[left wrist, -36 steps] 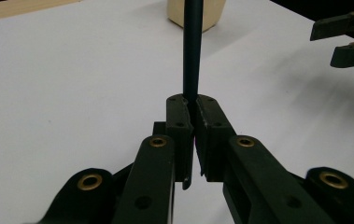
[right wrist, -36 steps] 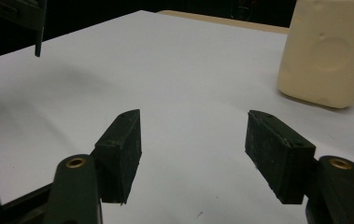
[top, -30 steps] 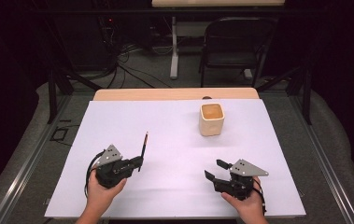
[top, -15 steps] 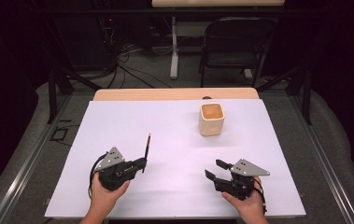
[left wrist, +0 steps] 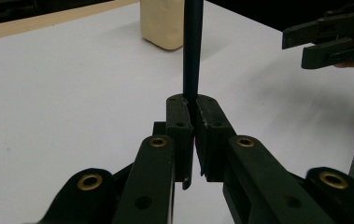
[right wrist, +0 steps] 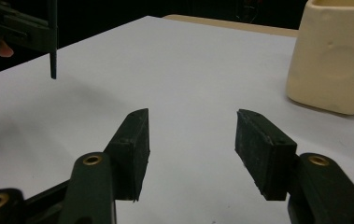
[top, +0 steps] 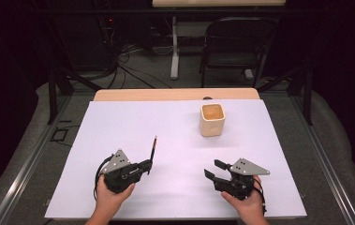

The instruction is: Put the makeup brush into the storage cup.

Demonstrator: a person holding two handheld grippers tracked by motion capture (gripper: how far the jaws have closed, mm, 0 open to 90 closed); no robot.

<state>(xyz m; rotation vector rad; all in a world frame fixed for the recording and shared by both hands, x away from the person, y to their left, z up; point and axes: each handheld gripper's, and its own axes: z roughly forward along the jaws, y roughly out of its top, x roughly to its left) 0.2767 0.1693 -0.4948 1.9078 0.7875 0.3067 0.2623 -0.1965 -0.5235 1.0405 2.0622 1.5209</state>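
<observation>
Left gripper (top: 148,165) is clamped tight on a dark pencil (top: 153,147), tip raised and aimed toward the cream cup (top: 212,119) up the surface (top: 119,122), probably so it can drop in. Right gripper (top: 215,170) sits spread wide and empty, near the front edge. Versus a second ago, the left one has drifted rightward a bit.

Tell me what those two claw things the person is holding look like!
Both are black. The left tongs and right tongs each carry a grey three-cornered plate on top and trail a black cable. Up close, the arms have brass-coloured rivets and flat, blocky black pads. No sleeves are visible.
</observation>
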